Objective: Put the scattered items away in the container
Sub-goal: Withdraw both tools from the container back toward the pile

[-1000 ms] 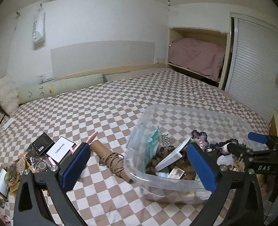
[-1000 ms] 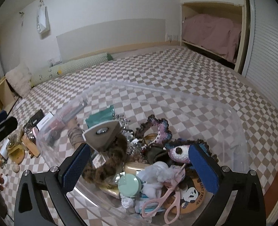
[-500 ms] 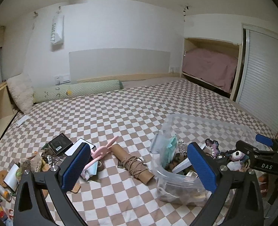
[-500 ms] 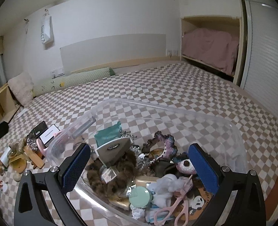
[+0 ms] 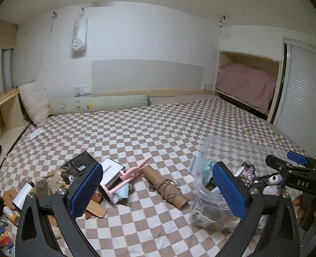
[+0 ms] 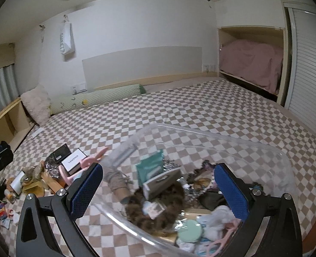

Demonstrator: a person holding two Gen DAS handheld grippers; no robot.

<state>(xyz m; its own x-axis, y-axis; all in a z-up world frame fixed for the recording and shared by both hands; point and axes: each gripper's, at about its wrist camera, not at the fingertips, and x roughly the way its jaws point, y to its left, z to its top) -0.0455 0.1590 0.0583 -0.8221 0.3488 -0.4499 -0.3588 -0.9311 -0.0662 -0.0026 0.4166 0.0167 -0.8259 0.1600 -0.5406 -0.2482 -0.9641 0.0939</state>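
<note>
Left wrist view: the left gripper (image 5: 156, 189) hangs wide open and empty above the checkered bed (image 5: 158, 128), a twine-wrapped cardboard tube (image 5: 165, 186) between its fingers, a pink stand (image 5: 128, 176) and white box (image 5: 112, 170) near the left finger, and the part-filled clear container (image 5: 217, 184) at the right finger. Right wrist view: the right gripper (image 6: 158, 190), fingers spread and holding nothing, hovers over the container (image 6: 222, 135); its heaped contents blur together, and the clutter left of the fingers, judged about half the job, runs out of frame.

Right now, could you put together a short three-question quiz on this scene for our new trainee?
1. True or false: the cardboard tube wound with twine lies inside the clear container.
2. Which gripper is above the container: left or right?
3. What colour is the bunny-eared stand leaning on the white box?

Key: 1. False, it lies on the checkered bedspread. 2. Right. 3. Pink.
</note>
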